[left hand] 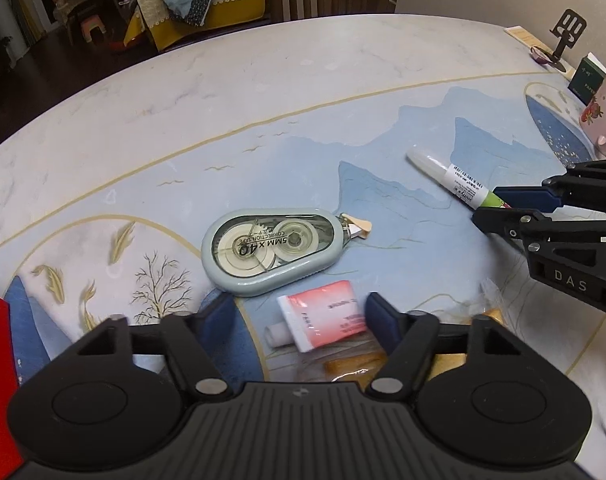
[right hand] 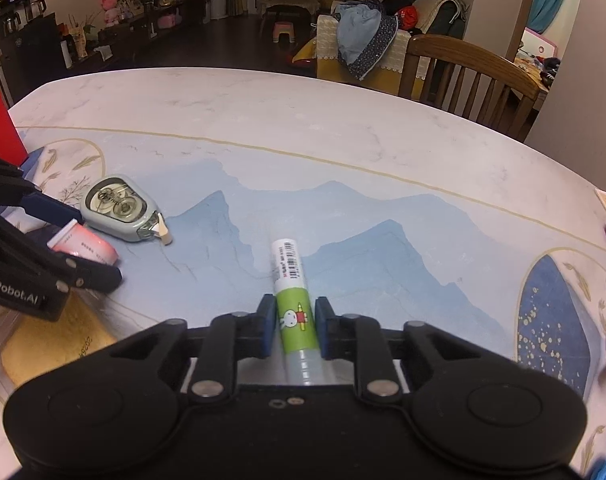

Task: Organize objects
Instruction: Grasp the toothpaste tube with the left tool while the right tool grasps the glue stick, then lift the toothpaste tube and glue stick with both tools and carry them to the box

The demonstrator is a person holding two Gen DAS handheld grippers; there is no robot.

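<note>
Left wrist view: the left gripper [left hand: 299,312] points down at the patterned table [left hand: 263,80], its jaws partway open around one pink-sleeved eraser [left hand: 325,320]. The right pad stands at the sleeve's edge, the left pad clear of it; whether either presses cannot be told. The eraser lies on a clear plastic bag [left hand: 479,304] with tan contents. Just beyond it rests one correction tape dispenser [left hand: 269,254], flat, its nozzle toward the right. Further right lies one marker [left hand: 447,178], white cap away from the right gripper [left hand: 499,204], which holds its green end. Shown only here: one pink mug [left hand: 605,120], a dark green box [left hand: 587,80] and a black stand [left hand: 567,36] at the table's far right.

Right wrist view: the right gripper [right hand: 295,328] has its jaws closed narrow on the marker [right hand: 295,300], both blue pads against the green label with its rabbit print, the barrel pointing away along the table. Shown only here: one wooden chair [right hand: 471,68] beyond the table. The left gripper [right hand: 83,256] appears at the left edge, straddling the eraser [right hand: 89,246].
</note>
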